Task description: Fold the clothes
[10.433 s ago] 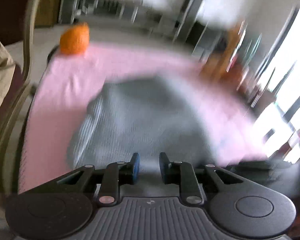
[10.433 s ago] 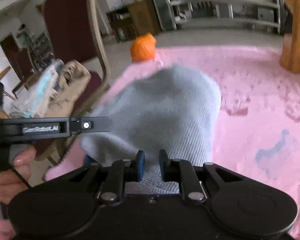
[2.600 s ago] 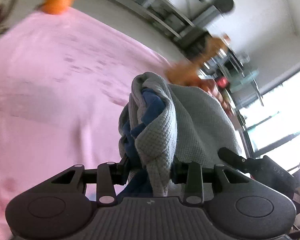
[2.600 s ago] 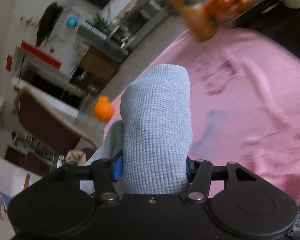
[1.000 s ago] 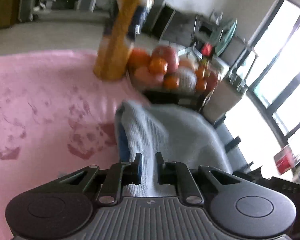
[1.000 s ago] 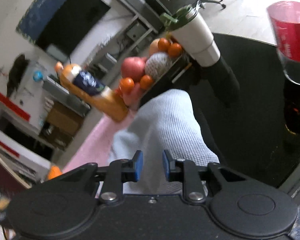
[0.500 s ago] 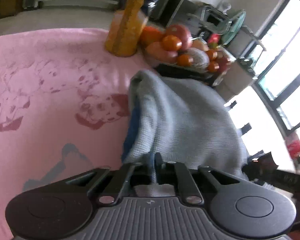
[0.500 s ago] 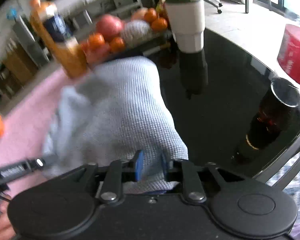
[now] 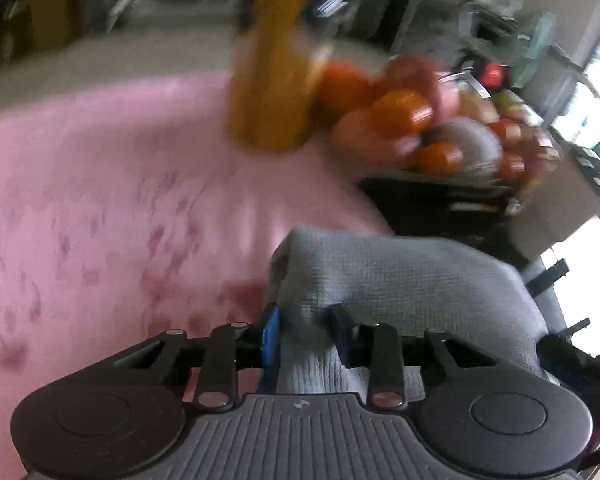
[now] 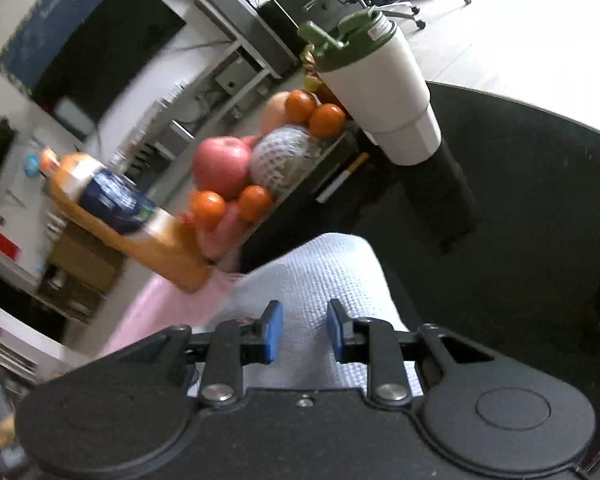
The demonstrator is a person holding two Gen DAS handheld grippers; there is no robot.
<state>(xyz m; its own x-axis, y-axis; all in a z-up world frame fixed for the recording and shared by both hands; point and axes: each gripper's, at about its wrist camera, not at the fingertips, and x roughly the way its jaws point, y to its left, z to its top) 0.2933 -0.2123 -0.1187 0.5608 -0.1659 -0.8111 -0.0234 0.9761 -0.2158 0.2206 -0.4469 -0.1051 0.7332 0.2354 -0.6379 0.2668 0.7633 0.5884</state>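
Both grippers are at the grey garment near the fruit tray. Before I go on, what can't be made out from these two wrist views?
- Folded grey knit garment: its near edge is hidden under the left gripper and the right gripper, so fold neatness is unknown.
- Whether either gripper's pads pinch cloth: fabric fills both gaps.
- Tall orange juice bottle: motion-blurred in the left view.
- Pink printed tablecloth: pattern smeared by blur.

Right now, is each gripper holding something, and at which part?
Neither grips firmly: the left gripper and right gripper stand open around the near edge of the folded grey garment.
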